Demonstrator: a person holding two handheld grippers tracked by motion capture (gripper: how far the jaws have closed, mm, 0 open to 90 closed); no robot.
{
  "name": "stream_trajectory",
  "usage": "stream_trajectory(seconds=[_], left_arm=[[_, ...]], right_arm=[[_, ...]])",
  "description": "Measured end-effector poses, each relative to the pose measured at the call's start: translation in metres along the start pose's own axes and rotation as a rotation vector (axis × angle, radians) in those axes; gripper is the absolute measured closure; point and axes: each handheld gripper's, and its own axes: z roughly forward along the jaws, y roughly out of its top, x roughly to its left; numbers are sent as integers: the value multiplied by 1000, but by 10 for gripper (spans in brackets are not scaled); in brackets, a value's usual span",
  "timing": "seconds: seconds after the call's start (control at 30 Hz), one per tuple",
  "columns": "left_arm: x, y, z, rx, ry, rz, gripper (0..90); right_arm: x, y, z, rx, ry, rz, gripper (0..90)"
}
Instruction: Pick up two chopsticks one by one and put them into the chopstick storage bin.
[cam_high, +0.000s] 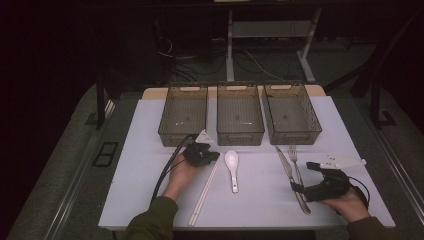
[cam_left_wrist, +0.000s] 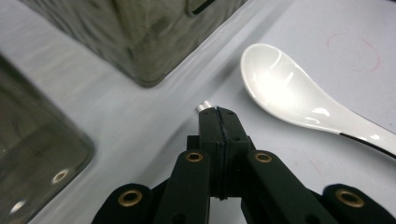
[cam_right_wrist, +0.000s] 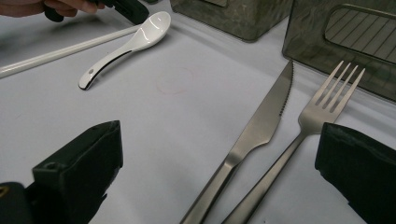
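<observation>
From the high view, a person is working both grippers over a white table (cam_high: 150, 200) set with three mesh bins (cam_high: 240, 112) along its far side. The left gripper (cam_high: 212, 156) is pressing down on the far tips of a pair of white chopsticks (cam_high: 202, 197), just beside a white spoon (cam_high: 232, 167); the right gripper (cam_high: 296, 187) is hovering at the handles of a knife (cam_high: 290, 177) and a fork (cam_high: 296, 162).

In the left gripper view, the left gripper (cam_left_wrist: 218, 112) is pinching narrow, its jaws closed on a chopstick tip (cam_left_wrist: 203, 107), with the spoon (cam_left_wrist: 289, 93) lying close on the right and a bin (cam_left_wrist: 135, 32) ahead.

In the right gripper view, the jaws are standing wide apart, straddling the knife (cam_right_wrist: 261, 126) and the fork (cam_right_wrist: 322, 112), holding neither.

The lift will probably go best if the pinch is taking both sticks squarely near the tip, rising level so the long ends are not dragging the spoon aside.
</observation>
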Motion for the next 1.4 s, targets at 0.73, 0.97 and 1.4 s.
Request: stream_trajectory(seconds=[0.73, 0.97, 1.4], left_arm=[[-7, -5, -32, -44, -24, -51, 695], [-17, -14, -48, -21, -53, -63, 598], [-49, -37, -69, -11, -70, -48, 614]], right_arm=[[-1, 0, -1, -2, -1, 3, 8], [-1, 0, -1, 1, -2, 4, 8], [-1, -1, -1, 5, -6, 9, 8]])
